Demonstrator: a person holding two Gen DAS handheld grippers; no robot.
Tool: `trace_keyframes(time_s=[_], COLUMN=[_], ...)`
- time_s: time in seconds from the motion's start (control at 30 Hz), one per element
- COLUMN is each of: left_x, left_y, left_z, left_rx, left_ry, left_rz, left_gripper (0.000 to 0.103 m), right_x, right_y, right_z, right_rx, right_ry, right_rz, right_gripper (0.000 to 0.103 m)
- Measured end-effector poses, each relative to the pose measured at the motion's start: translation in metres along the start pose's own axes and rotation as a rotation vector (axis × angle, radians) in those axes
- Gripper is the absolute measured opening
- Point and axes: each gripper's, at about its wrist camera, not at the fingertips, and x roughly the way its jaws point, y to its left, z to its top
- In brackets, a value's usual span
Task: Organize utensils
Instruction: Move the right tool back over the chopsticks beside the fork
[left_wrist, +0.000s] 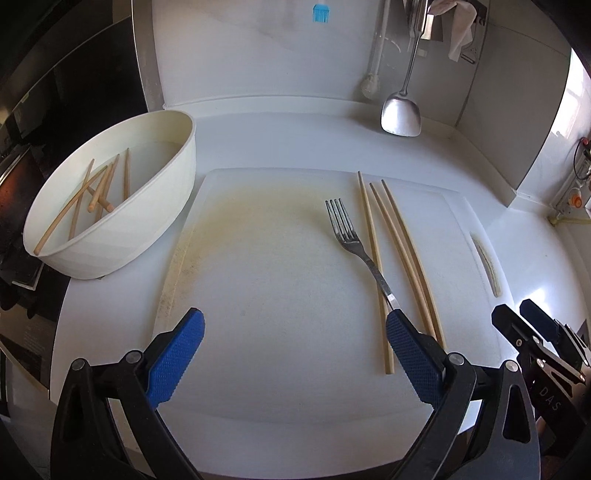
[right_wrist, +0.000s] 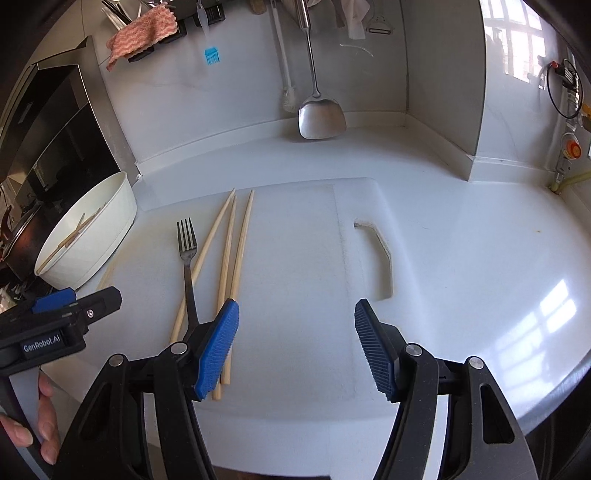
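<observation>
A metal fork (left_wrist: 351, 238) and three wooden chopsticks (left_wrist: 402, 254) lie side by side on a white cutting board (left_wrist: 266, 280). They also show in the right wrist view: the fork (right_wrist: 187, 258) and the chopsticks (right_wrist: 231, 266). A white oval bowl (left_wrist: 155, 206) at the left holds several chopsticks (left_wrist: 92, 192). My left gripper (left_wrist: 295, 332) is open and empty above the board, its right finger over the fork's handle end. My right gripper (right_wrist: 295, 325) is open and empty, just right of the chopsticks.
A steel spatula (left_wrist: 400, 114) and a white brush (left_wrist: 371, 85) hang against the back wall. The board's handle slot (right_wrist: 380, 254) lies on the right. A black stove (right_wrist: 48, 147) stands left of the bowl (right_wrist: 92, 236). The counter's front edge curves close below the grippers.
</observation>
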Motion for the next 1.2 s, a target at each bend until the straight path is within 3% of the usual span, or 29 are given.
trace_keyframes(time_s=[0.33, 1.03, 1.13, 1.2], left_x=[0.022, 0.032, 0.035, 0.038], left_y=[0.015, 0.010, 0.006, 0.003], left_z=[0.001, 0.005, 0.008, 0.010], left_rx=[-0.095, -0.165, -0.170, -0.173], left_ry=[-0.056, -0.030, -0.021, -0.008], left_rz=[-0.018, -0.021, -0.022, -0.023], left_gripper=[0.097, 0.097, 0.097, 0.097], right_x=[0.050, 0.070, 0.069, 0.068], right_y=[0.023, 0.042, 0.040, 0.039], right_z=[0.016, 0.012, 0.011, 0.010], right_rx=[-0.104, -0.213, -0.217, -0.221], right_ry=[-0.009, 0.019, 0.013, 0.005], right_rz=[-0.025, -0.063, -0.052, -0.049], right_gripper=[0.062, 0.062, 0.057, 0.047])
